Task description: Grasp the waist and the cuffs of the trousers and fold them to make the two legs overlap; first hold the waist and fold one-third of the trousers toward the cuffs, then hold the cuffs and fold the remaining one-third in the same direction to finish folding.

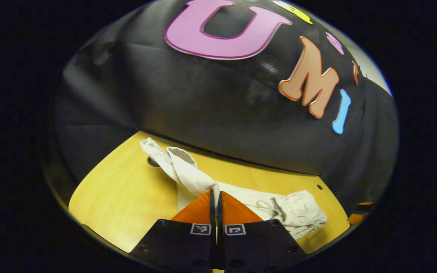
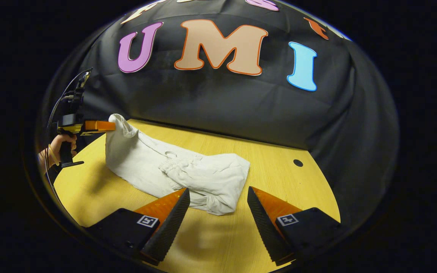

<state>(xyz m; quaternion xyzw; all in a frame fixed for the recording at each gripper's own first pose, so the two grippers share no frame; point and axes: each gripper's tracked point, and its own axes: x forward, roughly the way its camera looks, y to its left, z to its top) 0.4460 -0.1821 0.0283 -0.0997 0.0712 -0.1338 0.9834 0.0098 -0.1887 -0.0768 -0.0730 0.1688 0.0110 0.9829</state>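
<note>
L tool (image 1: 216, 195) clamps trousers' (image 2: 188, 174) cuffs, lifted; R tool (image 2: 218, 197) released, just before waist.

No text, brand or number can be read. Small square black-and-white coded markers (image 1: 200, 229) sit on the near bodies of both grippers, carrying patterns, not words.

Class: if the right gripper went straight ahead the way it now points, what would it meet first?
Probably the trousers: the open right gripper points at their near folded edge on the table, though depth is uncertain.
</note>
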